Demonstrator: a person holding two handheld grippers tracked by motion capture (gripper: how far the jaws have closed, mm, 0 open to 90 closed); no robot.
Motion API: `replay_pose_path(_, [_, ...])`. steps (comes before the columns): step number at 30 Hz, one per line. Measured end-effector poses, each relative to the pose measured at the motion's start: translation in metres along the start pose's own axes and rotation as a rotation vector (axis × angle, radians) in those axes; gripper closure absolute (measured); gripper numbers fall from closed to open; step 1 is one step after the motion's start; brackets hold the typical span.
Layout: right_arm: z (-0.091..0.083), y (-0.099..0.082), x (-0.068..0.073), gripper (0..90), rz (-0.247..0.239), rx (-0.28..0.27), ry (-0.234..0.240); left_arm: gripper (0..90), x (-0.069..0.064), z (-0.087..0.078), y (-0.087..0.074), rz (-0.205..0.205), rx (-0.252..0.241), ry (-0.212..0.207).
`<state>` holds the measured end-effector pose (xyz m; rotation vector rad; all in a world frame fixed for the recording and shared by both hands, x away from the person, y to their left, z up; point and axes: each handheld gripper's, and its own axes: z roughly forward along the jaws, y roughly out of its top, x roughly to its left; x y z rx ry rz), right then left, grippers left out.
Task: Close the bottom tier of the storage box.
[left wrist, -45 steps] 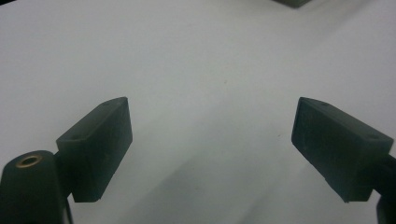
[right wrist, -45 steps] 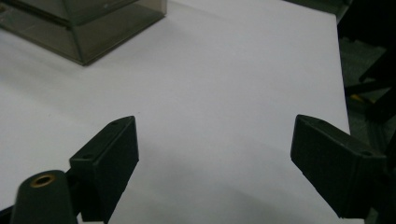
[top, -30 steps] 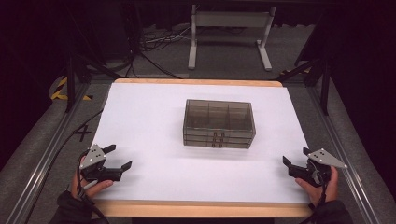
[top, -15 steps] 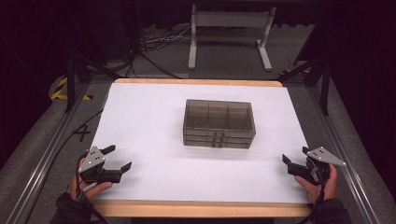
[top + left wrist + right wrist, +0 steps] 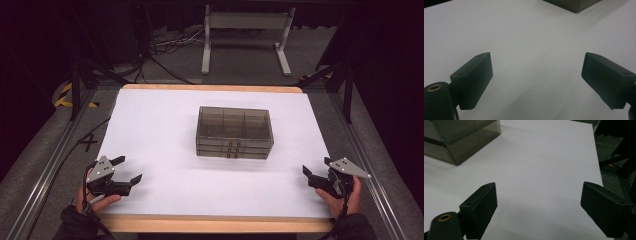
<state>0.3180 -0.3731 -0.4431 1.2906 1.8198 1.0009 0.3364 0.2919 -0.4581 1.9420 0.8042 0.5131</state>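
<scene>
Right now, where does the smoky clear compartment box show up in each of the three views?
High view: the compartment box sits mid-table on the white sheet, lid shut, latches facing the person.
Left gripper view: one corner of it at the top edge, right of centre, beyond the open jaws.
Right gripper view: its end wall and corner in the top left.
Shared landmark: the white sheet under the box.

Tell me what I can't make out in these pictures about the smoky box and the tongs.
- Box contents: high view, tinted walls and small size leave the compartments unreadable.
- Box latches: high view, too small to tell whether they are fastened.
- Box: cut off by the top edge in both gripper views.
- Left tongs and right tongs: open; their grips are hidden under the hands.
</scene>
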Motion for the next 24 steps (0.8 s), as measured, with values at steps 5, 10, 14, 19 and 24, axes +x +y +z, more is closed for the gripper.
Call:
replay_pose_path(5, [-0.0005,-0.0002,-0.0008,14.5,0.006,-0.005,0.005,10.4,0.0001,0.0,0.0002,0.006,0.004,0.002])
replay_pose_path(10, [-0.0007,-0.0002,-0.0003,14.5,0.004,-0.006,0.007,10.3,0.0003,0.001,0.0005,0.003,0.011,-0.009])
replay_pose_path(14, [-0.0001,0.0,-0.0001,14.5,-0.005,-0.002,0.012,10.3,0.0008,0.0004,0.0003,-0.001,0.006,-0.01])
replay_pose_path(19, [0.0002,0.0001,-0.0001,14.1,-0.006,0.002,0.018,10.0,0.0011,0.0009,0.0007,0.002,0.011,-0.012])
replay_pose_path(24, [-0.0003,0.0,-0.0002,13.2,-0.009,-0.001,0.026,9.5,0.0017,0.002,0.0011,-0.001,0.021,-0.014])
